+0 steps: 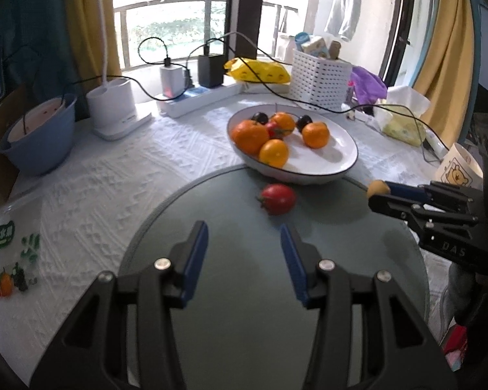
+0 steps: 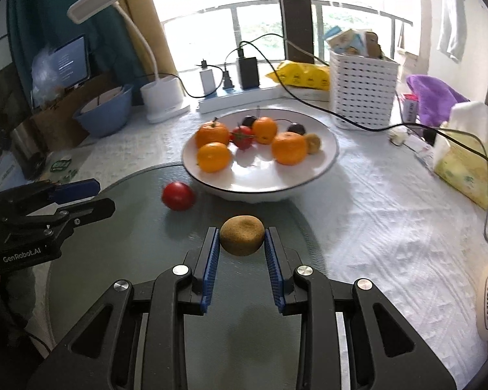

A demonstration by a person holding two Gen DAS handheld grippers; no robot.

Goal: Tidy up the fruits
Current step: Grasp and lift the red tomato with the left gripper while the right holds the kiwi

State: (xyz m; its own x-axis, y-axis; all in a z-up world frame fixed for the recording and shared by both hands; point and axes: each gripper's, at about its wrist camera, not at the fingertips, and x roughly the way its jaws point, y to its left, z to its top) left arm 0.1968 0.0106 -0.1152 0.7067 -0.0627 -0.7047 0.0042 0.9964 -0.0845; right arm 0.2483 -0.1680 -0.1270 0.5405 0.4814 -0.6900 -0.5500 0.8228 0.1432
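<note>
**K:** Kiwi (image 2: pixel 242 235) sits clamped between the blue pads of the right gripper (image 2: pixel 242 243), held above the grey glass disc (image 2: pixel 120 276). Looks like a carry step — the white bowl (image 2: pixel 322 165) just ahead is the likely drop.

**M:** Left gripper (image 1: pixel 244 253)?

**K:** Jaws part-way apart, nothing between them. It points at the red tomato (image 1: pixel 277 199), which lies on the disc just beside the bowl's near rim.

**M:** Next move?

**K:** Probably lift the kiwi over the rim and let go in the bare patch at the front right — the oranges (image 2: pixel 288 148) crowd the back and left. A second kiwi (image 2: pixel 313 143) is already in there.

**M:** Blind spots?

**K:** Kiwi's underside is hidden, so clearance over the disc is hard to judge. Dark fruits (image 2: pixel 295 128) behind the oranges are half covered — plums or grapes, can't tell. Fisheye edges blur the table's (image 2: pixel 390 214) far right.
</note>
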